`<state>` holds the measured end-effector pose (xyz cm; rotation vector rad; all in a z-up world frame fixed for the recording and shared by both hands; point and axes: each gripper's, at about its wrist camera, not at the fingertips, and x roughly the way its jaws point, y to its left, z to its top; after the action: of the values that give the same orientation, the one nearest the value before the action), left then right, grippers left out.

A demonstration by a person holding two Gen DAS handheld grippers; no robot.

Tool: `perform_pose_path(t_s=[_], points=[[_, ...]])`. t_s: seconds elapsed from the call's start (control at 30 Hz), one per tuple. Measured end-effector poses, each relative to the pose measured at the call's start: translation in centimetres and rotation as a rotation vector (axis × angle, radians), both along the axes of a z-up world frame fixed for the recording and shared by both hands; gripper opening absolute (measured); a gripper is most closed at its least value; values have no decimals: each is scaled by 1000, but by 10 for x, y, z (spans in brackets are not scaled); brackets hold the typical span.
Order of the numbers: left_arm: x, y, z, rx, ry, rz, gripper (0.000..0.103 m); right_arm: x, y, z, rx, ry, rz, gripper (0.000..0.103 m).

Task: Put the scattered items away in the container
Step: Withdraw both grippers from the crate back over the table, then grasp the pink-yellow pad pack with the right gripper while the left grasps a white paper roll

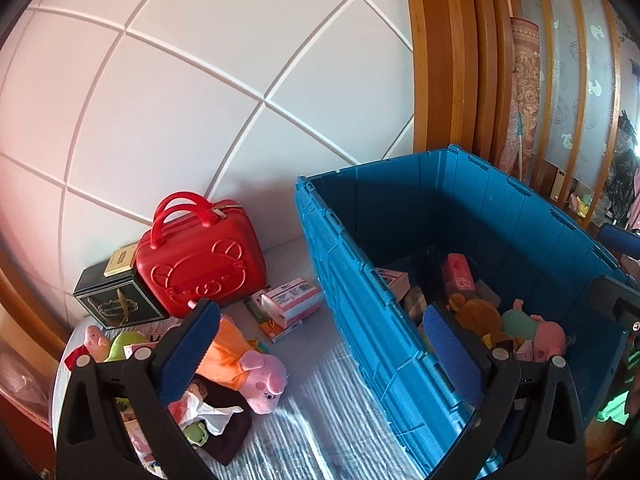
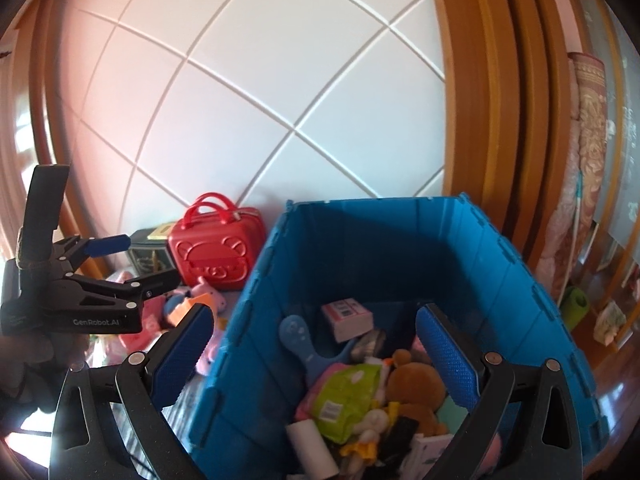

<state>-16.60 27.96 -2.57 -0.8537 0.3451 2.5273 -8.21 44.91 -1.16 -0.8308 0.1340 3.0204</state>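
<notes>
A tall blue crate [image 1: 360, 280] [image 2: 256, 320] stands on a striped mat, holding several toys and boxes, among them a brown plush bear [image 2: 416, 384] and a green packet [image 2: 348, 396]. Left of it lie a pink pig plush [image 1: 256, 376] in an orange dress, a pink-and-white box [image 1: 294, 300], a red case [image 1: 200, 272] and a black box [image 1: 112, 300]. My left gripper [image 1: 320, 356] is open, straddling the crate's left wall with nothing held. My right gripper [image 2: 316, 356] hangs open over the crate's left wall, empty. The left gripper [image 2: 132, 260] also shows in the right wrist view.
A white tiled wall [image 1: 200, 100] rises behind the mat. A wooden door frame [image 1: 448, 60] and a rolled rug [image 1: 524, 92] stand behind the crate at right. More small toys and a dark cloth [image 1: 228, 428] lie under my left finger.
</notes>
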Motion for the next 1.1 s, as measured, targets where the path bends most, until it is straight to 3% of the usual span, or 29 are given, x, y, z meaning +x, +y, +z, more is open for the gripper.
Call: perform_pose_path(t_s=[0.3,0.6,1.1], points=[[-1,-87,-16,3,-37,85,103,-14,-82,1,21,-26,94,103],[-7,-191,-54,-21,-105,188,103,-25,-184,-15,50,-71,202,103],[-4,-385,-187,-132,-271,382,103,-72,-349,-109,74,-211,388,103]])
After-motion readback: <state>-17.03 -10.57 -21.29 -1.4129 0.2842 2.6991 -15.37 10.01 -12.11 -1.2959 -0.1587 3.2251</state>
